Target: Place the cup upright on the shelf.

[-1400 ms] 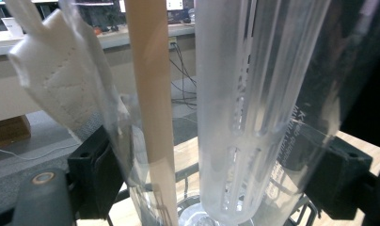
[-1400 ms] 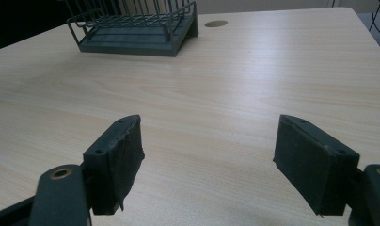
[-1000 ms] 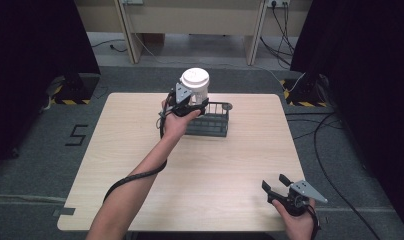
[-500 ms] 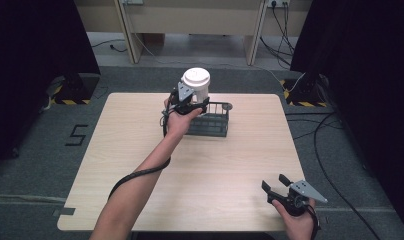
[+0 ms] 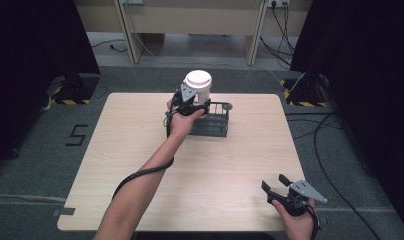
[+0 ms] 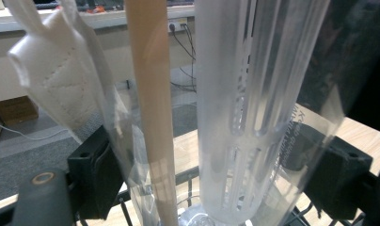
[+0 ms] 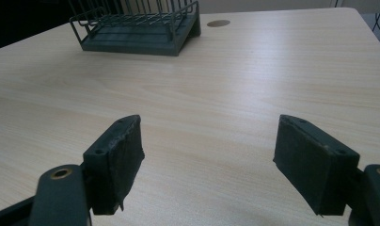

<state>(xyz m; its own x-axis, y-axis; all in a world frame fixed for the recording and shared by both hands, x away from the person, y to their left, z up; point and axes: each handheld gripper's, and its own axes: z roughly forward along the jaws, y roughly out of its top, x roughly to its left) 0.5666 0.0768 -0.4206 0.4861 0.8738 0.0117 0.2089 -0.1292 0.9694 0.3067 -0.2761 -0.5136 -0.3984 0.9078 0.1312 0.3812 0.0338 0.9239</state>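
White lidded cup (image 5: 197,86), translucent ribbed wall, clamped in left gripper (image 5: 190,101); right gripper (image 5: 281,185) apart.

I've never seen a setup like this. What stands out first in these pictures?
The white-lidded cup, held up by the left gripper just above the dark wire rack at the table's far side, draws the eye first. In the left gripper view, a clear plastic packet of cutlery stands between its fingers. Near the table's near right corner, the right gripper waits with fingers wide apart, holding nothing.

Curtained lab, floor cables (image 5: 335,125)
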